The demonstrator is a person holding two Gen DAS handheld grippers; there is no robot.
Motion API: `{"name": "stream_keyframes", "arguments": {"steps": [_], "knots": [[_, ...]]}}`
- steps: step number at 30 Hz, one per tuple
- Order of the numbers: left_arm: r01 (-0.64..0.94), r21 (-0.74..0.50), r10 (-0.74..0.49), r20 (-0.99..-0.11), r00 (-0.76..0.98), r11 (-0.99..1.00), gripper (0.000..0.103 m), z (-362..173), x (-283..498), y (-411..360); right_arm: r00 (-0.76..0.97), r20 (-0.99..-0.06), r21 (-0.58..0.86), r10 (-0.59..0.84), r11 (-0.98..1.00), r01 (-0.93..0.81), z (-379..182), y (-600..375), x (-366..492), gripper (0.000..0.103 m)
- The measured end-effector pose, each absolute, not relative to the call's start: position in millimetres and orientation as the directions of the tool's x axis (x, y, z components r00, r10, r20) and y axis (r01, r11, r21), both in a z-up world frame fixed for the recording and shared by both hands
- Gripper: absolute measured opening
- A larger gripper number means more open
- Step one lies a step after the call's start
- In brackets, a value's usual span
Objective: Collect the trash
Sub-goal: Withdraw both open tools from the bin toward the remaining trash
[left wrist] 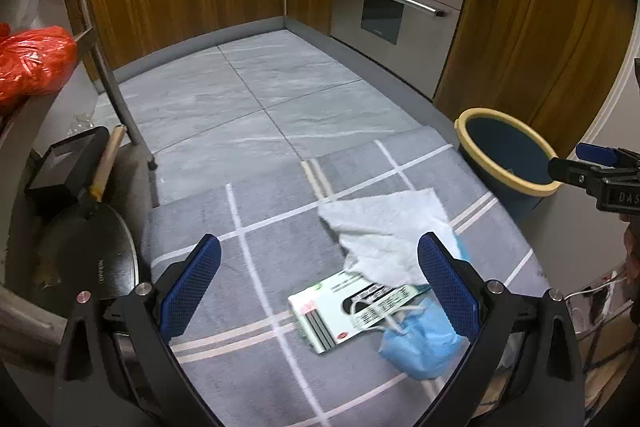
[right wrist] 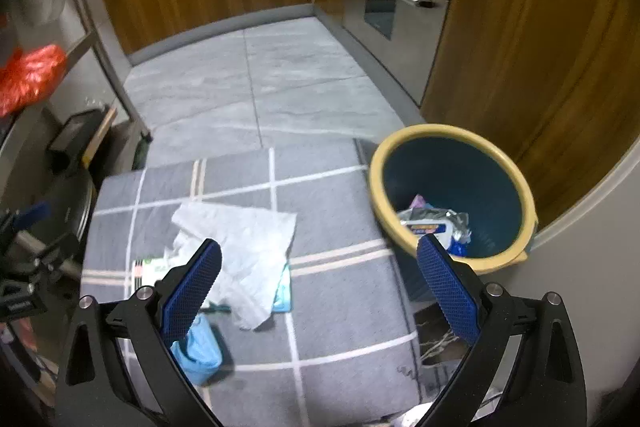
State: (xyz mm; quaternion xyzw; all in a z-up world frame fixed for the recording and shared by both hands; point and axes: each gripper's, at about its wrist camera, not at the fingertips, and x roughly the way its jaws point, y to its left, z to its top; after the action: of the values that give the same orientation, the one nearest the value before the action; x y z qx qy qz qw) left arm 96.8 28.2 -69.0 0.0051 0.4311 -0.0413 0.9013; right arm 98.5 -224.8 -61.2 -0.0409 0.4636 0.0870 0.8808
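Grey checked mat point(left wrist: 248, 267) edge meets bare tiles, tissue point(left wrist: 384, 227) beside bin point(right wrist: 452, 195), left gripper point(left wrist: 320, 283) and right gripper point(right wrist: 320, 283) spread wide, empty

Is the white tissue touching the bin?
Apart. The right wrist view shows bare mat between the tissue and the bin.

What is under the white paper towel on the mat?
The white paper towel partly covers a white printed box and a blue mask, with something pale blue at its edge. Whatever else lies beneath its middle is hidden.
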Motion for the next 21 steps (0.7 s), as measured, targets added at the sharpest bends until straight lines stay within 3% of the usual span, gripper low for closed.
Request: {"name": "stream_keyframes", "arguments": {"steps": [9, 21], "knots": [[0.09, 0.021, -0.036, -0.814, 0.58, 0.996, 0.097, -84, 81, 41, 0.506, -0.856, -0.021, 0.106, 0.971, -0.239, -84, -194, 80, 0.097], [0.048, -0.01, -0.034, -0.847, 0.531, 0.999, 0.097, -97, 82, 55, 0.411, -0.91, -0.056, 0.064, 0.96, -0.273, -130, -171, 85, 0.097]]}}
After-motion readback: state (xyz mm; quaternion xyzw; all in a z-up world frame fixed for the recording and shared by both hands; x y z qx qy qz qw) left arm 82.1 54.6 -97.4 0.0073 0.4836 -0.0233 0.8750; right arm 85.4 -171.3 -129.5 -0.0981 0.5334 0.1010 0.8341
